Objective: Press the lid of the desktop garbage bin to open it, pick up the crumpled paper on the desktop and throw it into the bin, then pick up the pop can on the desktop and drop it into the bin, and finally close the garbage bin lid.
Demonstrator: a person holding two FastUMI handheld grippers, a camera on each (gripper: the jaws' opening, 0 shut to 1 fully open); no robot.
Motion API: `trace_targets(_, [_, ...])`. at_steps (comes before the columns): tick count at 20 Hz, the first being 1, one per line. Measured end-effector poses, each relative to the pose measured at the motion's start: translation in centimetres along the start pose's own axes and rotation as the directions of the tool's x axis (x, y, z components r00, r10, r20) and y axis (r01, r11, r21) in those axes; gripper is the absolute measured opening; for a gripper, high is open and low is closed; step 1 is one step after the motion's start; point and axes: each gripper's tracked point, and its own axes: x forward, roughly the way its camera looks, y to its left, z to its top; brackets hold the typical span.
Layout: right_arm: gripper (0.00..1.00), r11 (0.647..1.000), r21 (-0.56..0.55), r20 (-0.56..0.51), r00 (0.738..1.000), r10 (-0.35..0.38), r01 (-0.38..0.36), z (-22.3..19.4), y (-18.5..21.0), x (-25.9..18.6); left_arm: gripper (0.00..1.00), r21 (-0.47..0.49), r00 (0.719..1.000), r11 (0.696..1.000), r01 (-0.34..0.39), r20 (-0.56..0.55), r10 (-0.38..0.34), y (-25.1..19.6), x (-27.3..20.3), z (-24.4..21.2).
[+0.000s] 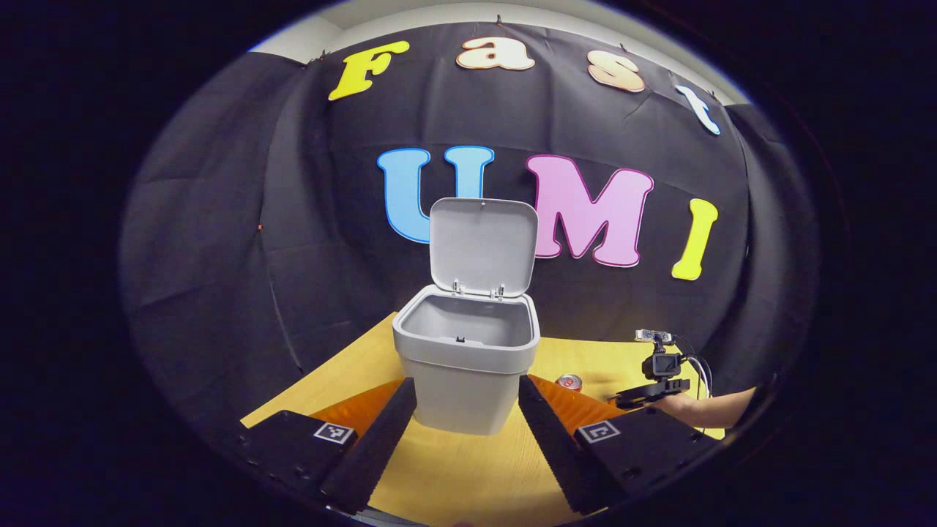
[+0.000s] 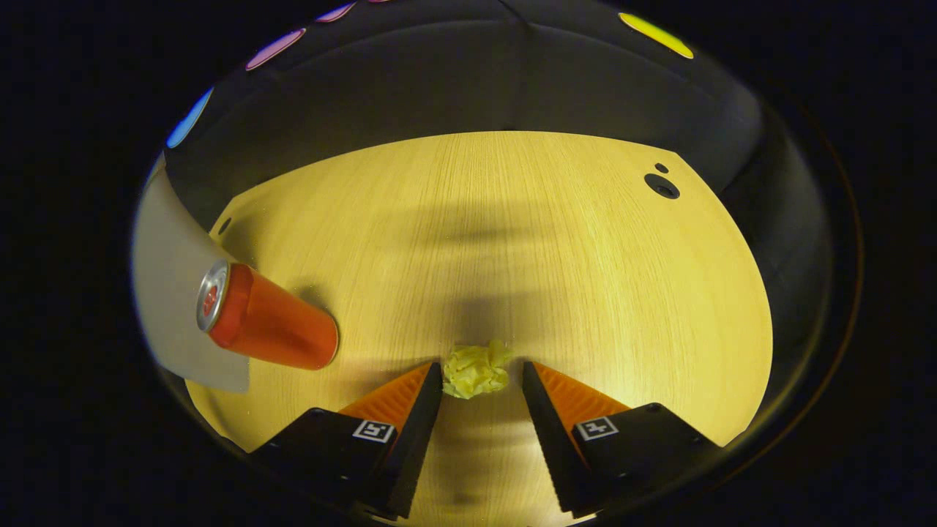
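Bin: garbage bin [image 1: 466,366] stands upright on the table [image 1: 468,468], at 12 o'clock from the left gripper [image 1: 466,399].
Lid: lid [image 1: 483,245] raised, near vertical, hinged at the far rim.
Left gripper: jaws wide apart, holding nothing.
Right gripper: right gripper [image 2: 482,377] jaws wide, flanking the crumpled paper [image 2: 476,370]; contact cannot be told.
Can: pop can [image 2: 265,318] at 10 o'clock, upright, long axis vertical, top facing the camera.
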Motion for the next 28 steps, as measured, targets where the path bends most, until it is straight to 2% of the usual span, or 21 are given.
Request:
trace_targets(1, [0.69,1.0,-0.017,0.002,1.0,-0.01,0.01,-0.1,-0.1,0.0,0.95,0.002,1.0,1.0,0.006,-0.003,-0.006,-0.3,-0.1,-0.1])
trace_targets(2, [0.84,0.999,-0.037,0.005,1.0,-0.009,0.009,-0.1,-0.3,0.1,0.95,0.004,1.0,1.0,0.01,-0.008,-0.01,-0.5,-0.1,-0.3])
trace_targets(4, [0.4,0.997,-0.072,0.004,1.0,-0.014,0.014,-0.2,-0.5,-0.1,0.95,0.008,1.0,1.0,0.016,-0.014,-0.016,-0.5,0.0,-0.6])
trace_targets(6, [0.4,0.992,-0.121,0.033,0.998,-0.045,0.049,0.2,-1.4,-1.1,0.95,0.002,0.999,1.0,0.02,-0.026,-0.02,-0.3,0.1,-0.7])
trace_targets(9, [0.4,0.981,-0.173,0.158,0.985,-0.064,0.091,3.0,-2.2,-4.7,0.95,-0.02,0.999,0.999,0.049,0.003,-0.049,-0.4,0.2,0.4])
trace_targets(12, [0.4,0.967,-0.232,0.275,0.961,-0.043,0.11,6.0,-1.7,-9.3,0.95,0.009,0.997,0.997,0.071,0.024,-0.071,0.3,0.6,1.0])
trace_targets(14, [0.4,0.961,-0.254,0.346,0.938,-0.016,0.11,7.4,0.5,-12.2,0.95,0.03,0.995,0.995,0.094,0.04,-0.095,0.7,0.9,1.4])
trace_targets(17, [0.4,0.975,-0.216,0.431,0.901,0.053,0.046,9.1,2.7,-16.1,0.95,0.051,0.989,0.989,0.136,0.051,-0.138,1.1,1.3,1.9])
trace_targets(20, [0.4,0.979,-0.198,0.483,0.866,0.131,-0.038,11.3,6.3,-18.9,0.95,0.032,0.984,0.985,0.169,0.051,-0.171,1.5,1.5,1.9])
trace_targets(23, [0.4,0.967,-0.238,0.514,0.834,0.201,-0.087,12.6,11.8,-22.6,0.95,0.032,0.98,0.981,0.19,0.055,-0.192,2.5,1.3,1.7])
trace_targets(28, [0.4,0.928,-0.325,0.516,0.789,0.335,-0.182,13.5,22.2,-25.3,0.95,0.05,0.974,0.976,0.214,0.064,-0.217,4.5,1.4,1.0])
